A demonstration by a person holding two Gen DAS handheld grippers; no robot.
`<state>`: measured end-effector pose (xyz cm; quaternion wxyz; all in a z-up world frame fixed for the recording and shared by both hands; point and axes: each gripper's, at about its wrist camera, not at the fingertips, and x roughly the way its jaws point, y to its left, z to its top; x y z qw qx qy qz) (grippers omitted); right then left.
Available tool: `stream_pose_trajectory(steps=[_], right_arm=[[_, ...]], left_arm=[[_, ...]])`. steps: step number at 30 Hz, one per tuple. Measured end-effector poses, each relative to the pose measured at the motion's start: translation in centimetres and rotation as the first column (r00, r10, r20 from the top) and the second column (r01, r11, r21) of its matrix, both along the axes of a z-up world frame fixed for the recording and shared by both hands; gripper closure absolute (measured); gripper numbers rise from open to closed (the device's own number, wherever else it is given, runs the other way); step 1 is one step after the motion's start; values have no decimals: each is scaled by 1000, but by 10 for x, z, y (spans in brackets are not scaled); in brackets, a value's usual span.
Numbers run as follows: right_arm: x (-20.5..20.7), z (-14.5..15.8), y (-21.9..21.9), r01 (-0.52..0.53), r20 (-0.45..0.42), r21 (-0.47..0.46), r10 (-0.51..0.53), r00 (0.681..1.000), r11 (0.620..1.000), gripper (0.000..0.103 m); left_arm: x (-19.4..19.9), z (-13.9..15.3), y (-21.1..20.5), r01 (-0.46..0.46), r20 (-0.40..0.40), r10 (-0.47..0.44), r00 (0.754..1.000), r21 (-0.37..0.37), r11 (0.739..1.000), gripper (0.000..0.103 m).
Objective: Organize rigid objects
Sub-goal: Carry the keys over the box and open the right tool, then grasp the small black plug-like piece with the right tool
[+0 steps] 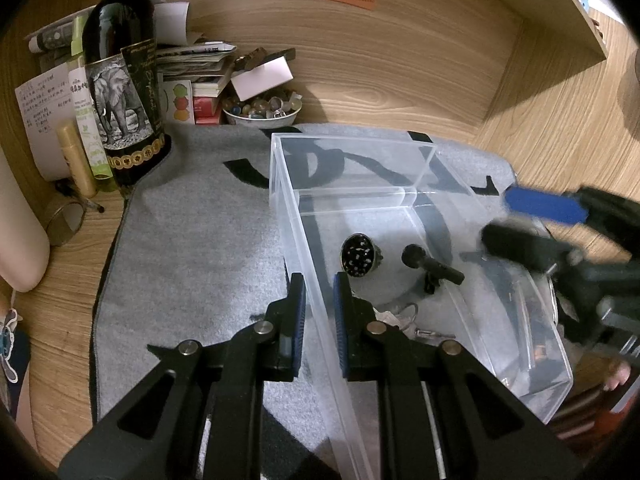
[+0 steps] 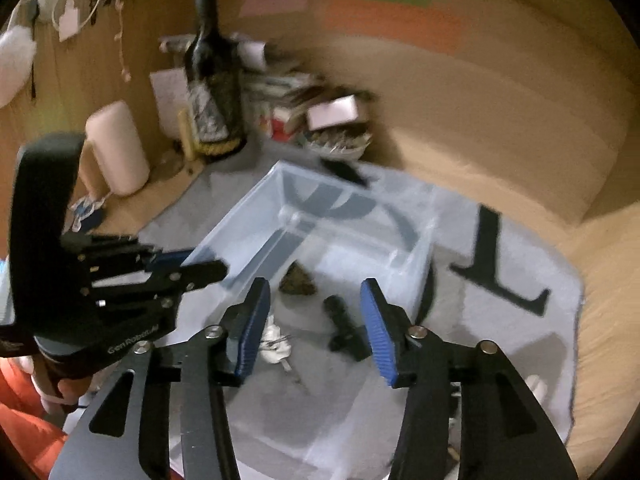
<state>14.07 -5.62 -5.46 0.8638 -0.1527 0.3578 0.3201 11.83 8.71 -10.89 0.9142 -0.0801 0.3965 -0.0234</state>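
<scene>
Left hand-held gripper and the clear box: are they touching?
Touching. The left wrist view shows the left hand-held gripper with its two pads either side of the clear box wall, closed on it.

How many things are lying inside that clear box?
3 visible: a speckled oval piece left, a small black microphone right, keys nearest; the tool may hide more.
</scene>
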Motion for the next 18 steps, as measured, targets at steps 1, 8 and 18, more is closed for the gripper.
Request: stream_pose_trajectory(steps=[1, 8, 18], right_arm=[[0, 5, -6, 18, 21, 5, -18, 1000, 1000, 52], [11, 29, -50, 145, 102, 33, -148, 984, 989, 45], [37, -14, -92, 272, 1, -59, -272, 962, 961, 45]], left_arm=[[0, 0, 0, 0, 0, 0, 1000, -1, 1000, 89], [0, 0, -1, -2, -2, 2, 1000, 4, 1000, 89], [-2, 0, -1, -3, -14, 3, 1000, 6, 1000, 89]])
